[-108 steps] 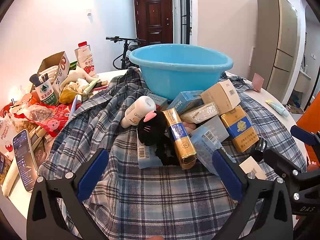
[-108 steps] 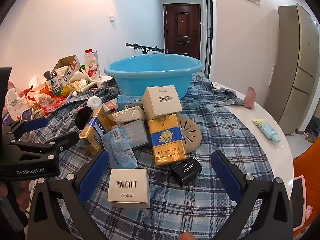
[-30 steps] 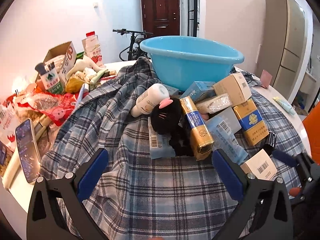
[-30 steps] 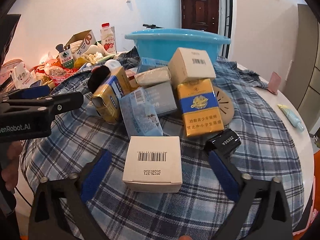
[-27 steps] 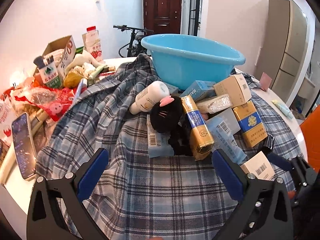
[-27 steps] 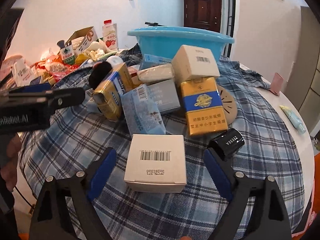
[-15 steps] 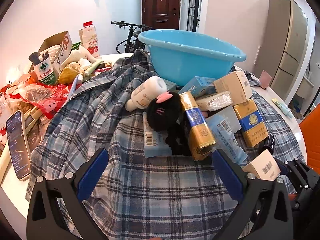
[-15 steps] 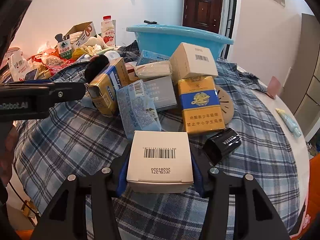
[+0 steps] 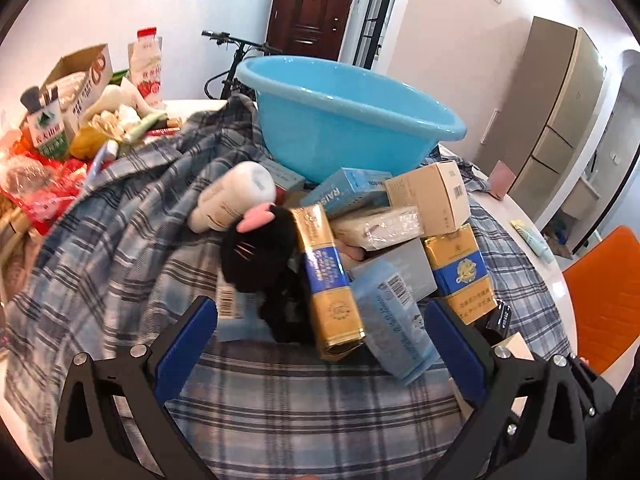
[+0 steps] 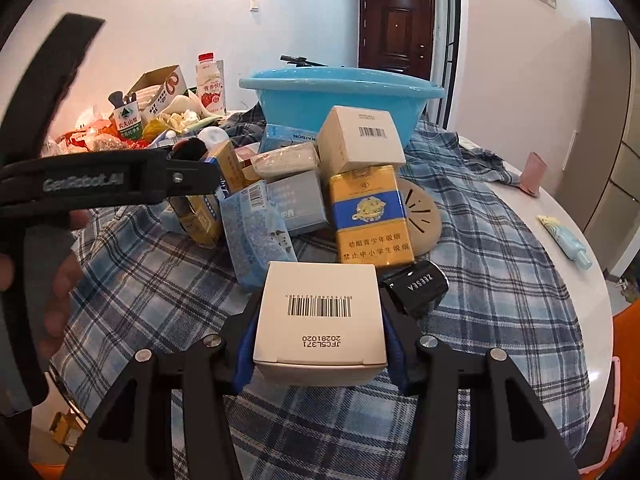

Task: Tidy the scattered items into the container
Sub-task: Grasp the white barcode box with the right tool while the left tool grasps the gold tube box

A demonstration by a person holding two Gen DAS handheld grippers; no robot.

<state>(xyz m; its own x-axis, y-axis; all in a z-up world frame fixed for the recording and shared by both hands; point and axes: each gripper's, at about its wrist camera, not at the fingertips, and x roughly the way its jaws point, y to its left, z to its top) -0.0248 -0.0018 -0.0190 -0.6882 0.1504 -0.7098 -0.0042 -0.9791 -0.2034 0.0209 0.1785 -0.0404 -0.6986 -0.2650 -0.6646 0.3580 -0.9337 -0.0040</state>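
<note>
Right gripper [image 10: 320, 344] has closed, fingers now clamping the white box [image 10: 320, 320]; left gripper [image 9: 320, 332] fingers remain apart.

My right gripper [image 10: 320, 332] clamps the white barcode box [image 10: 320, 320], just in front of the gold carton [image 10: 370, 216] (black ZEESEA case [image 10: 416, 286] touching the box's right side); blue basin [image 10: 340, 96] stands behind.

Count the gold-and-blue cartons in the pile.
2. One gold-and-blue carton leans face-up at the pile's right, under the beige barcode box. The other gold-and-blue carton lies lengthwise beside the black plush toy. More may be buried.
</note>
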